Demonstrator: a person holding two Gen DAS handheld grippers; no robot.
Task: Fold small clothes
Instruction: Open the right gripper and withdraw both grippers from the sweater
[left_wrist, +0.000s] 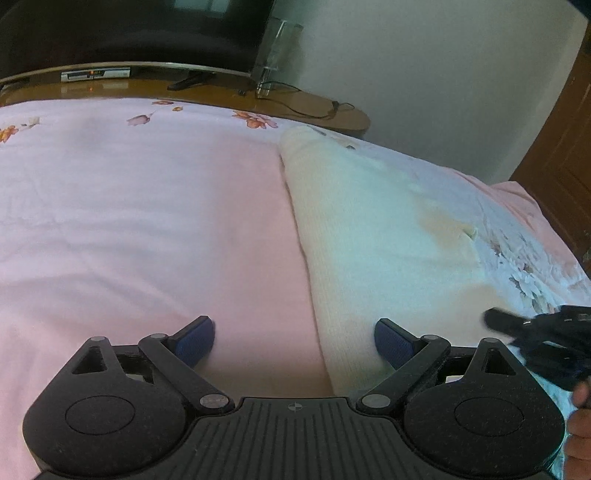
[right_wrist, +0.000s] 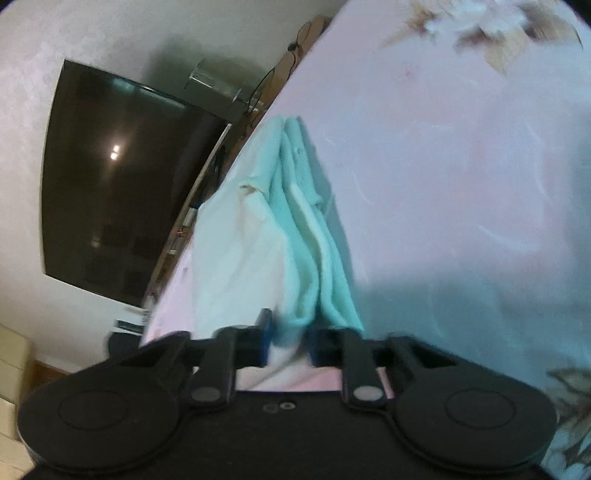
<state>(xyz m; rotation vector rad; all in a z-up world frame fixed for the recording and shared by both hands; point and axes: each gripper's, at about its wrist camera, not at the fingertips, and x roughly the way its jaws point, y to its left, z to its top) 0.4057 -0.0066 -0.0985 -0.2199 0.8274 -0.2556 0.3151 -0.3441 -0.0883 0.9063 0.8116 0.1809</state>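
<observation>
**Pale garment pinched at its near edge on the bed**

On the bed (left_wrist: 129, 206), spread with a pink sheet printed with flowers along its edges, lies the pale cream-and-mint garment (left_wrist: 369, 229). Seen from the left wrist, it stretches as a long strip from the far edge of the bed toward the camera, right of the middle, with one straight folded edge running along its left side.

The left tongs (left_wrist: 294, 341) hang just above the sheet with the jaws standing wide apart and nothing between them; the left blue pad is over bare pink sheet, the right pad (left_wrist: 393, 343) over the near end of the garment. Whether that pad touches the cloth cannot be told.

The right tongs (right_wrist: 290, 341) are closed on the near edge of the garment (right_wrist: 303, 236), whose layers bunch into folds between the two blue pads and fan out away from the camera across the bed (right_wrist: 461, 184). From the left wrist view, the right tongs (left_wrist: 495, 319) show as a dark blurred shape at the right edge, with part of a hand (left_wrist: 580, 432) below it.

Beyond the bed a dark television (right_wrist: 118, 177) hangs on the pale wall above a wooden desk (left_wrist: 288, 103) carrying a cable.
</observation>
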